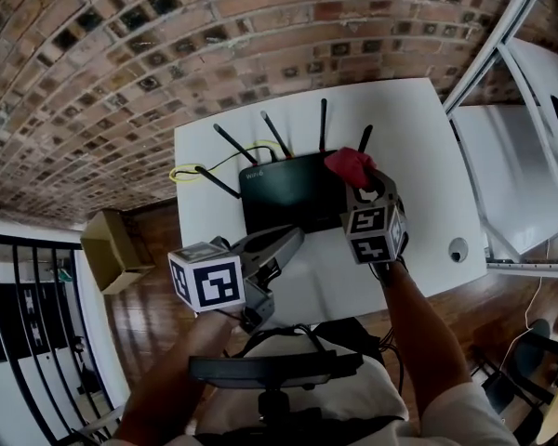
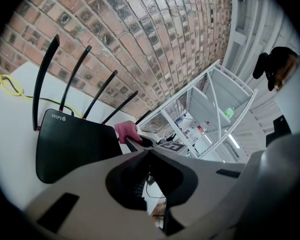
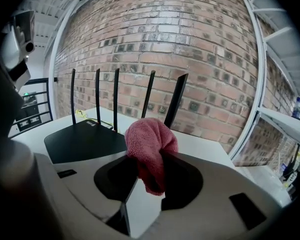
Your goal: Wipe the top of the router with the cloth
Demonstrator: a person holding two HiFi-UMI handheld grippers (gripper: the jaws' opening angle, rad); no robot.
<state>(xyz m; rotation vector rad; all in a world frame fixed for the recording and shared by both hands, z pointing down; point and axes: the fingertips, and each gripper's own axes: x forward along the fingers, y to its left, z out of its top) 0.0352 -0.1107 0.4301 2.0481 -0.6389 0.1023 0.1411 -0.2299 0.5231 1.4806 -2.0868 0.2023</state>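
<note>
**Red cloth at the router's corner**

My right claw [image 3: 149,160] is clamped narrow on a bunched red cloth [image 3: 147,136], at the right rear corner of the black router [image 1: 288,193]; the router lies flat on the white desk [image 1: 418,156], antennae raised; my left claw [image 2: 146,152] is closed and empty, near the router's front edge.

On white rectangular table [image 1: 418,156], toward its back: black flat plastic router [image 1: 281,193], 5 antennas [image 1: 323,124] along its rear edge. Left of it, on the tabletop: thin yellow looped cable [image 1: 188,170]. At router's right rear corner: red terry cloth [image 1: 351,164], between jaws of right gripper [image 1: 361,179]. Just before router's front edge: left gripper [image 1: 293,238]. Left of table, on wooden floor [image 1: 158,314]: brown cardboard box [image 1: 112,249]. Right of table: white metal shelving [image 1: 525,156].
</note>
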